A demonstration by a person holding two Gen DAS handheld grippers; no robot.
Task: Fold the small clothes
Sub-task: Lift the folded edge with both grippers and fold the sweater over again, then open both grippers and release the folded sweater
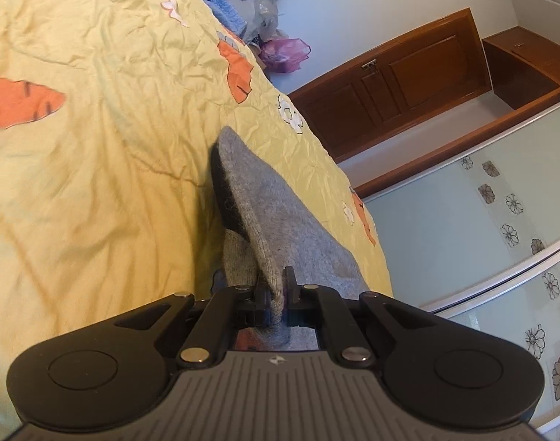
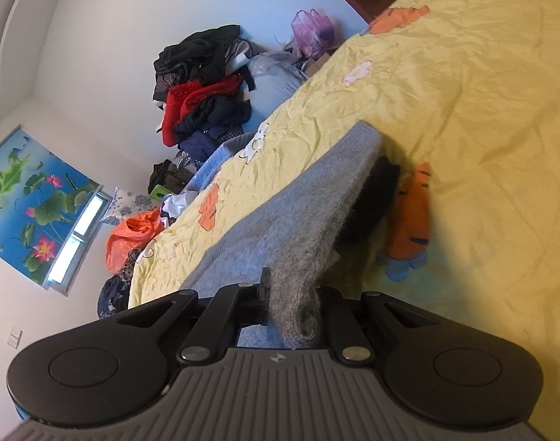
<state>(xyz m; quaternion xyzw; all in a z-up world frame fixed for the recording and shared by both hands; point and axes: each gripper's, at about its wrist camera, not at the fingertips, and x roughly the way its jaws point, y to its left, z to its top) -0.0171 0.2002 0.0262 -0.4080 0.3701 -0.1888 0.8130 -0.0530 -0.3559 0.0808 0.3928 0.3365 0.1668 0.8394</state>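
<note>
A small grey knitted garment [image 1: 272,213] with a dark inner side hangs above the yellow bedspread [image 1: 96,147]. My left gripper [image 1: 276,290] is shut on one edge of it. In the right wrist view the same grey garment [image 2: 309,213] stretches away from my right gripper [image 2: 291,294], which is shut on another edge. The garment is lifted and folded over between the two grippers, with its black lining [image 2: 375,191] showing underneath.
The bedspread [image 2: 463,92] has orange and white patches. A pile of dark and red clothes [image 2: 203,88] lies at the far end of the bed, with plastic bags [image 2: 133,235] beside it. A wooden door [image 1: 397,84] and a sliding wardrobe [image 1: 482,239] stand beyond the bed's edge.
</note>
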